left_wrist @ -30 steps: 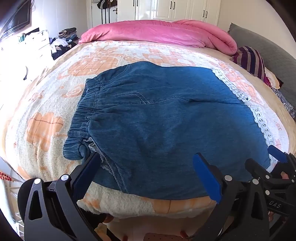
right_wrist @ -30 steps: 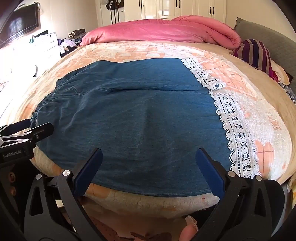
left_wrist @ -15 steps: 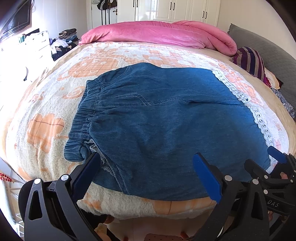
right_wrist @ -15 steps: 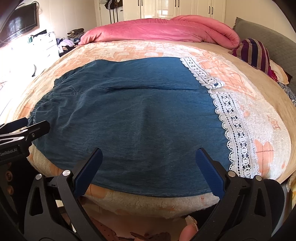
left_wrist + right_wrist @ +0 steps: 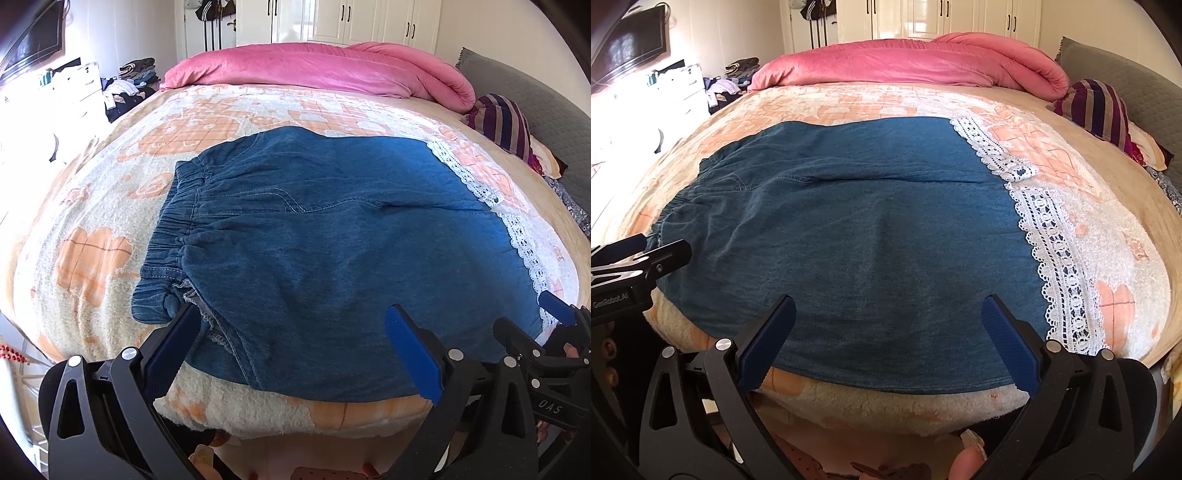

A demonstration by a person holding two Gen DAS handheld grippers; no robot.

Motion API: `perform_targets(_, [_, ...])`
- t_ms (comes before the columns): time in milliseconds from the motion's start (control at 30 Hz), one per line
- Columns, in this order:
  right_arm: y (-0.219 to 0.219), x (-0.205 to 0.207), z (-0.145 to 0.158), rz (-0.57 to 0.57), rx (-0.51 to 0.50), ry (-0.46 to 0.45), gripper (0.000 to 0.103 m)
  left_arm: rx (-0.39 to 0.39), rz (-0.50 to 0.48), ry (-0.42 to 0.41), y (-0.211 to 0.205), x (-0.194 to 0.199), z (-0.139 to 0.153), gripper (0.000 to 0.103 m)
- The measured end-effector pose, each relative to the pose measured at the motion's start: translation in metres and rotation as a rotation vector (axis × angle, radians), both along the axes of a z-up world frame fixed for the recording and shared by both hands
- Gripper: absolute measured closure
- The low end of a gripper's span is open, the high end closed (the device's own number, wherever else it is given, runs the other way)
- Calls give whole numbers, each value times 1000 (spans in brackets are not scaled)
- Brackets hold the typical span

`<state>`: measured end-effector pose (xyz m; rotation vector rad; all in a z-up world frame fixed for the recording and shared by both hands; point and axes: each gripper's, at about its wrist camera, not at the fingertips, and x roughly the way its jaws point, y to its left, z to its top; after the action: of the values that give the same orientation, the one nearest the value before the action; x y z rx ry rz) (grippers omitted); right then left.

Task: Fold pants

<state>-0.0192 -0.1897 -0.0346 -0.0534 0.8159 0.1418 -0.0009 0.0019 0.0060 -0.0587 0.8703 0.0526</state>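
Blue denim pants (image 5: 325, 251) lie flat across the bed, elastic waistband (image 5: 173, 236) to the left and white lace hems (image 5: 1060, 266) to the right. They also fill the right wrist view (image 5: 857, 251). My left gripper (image 5: 295, 350) is open and empty, just above the pants' near edge by the waistband corner. My right gripper (image 5: 890, 336) is open and empty over the near edge, left of the lace hem. Each gripper shows at the edge of the other's view: the right one (image 5: 554, 343), the left one (image 5: 635, 258).
The bed carries a cream and orange fleece blanket (image 5: 96, 258). A rolled pink duvet (image 5: 325, 70) lies at the far side. A striped cushion (image 5: 1097, 107) and grey headboard (image 5: 1137, 88) are at the right. Cluttered white drawers (image 5: 74, 92) stand left.
Both grippers have pulled back and risen slightly, so the pants sit a little farther off. Both stay open. The pants have not moved.
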Motion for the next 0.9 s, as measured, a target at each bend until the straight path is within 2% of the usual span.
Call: perform_targets(900, [6,7,-2,2,-18,10,8,-6,-3,1,3,8,-3,4])
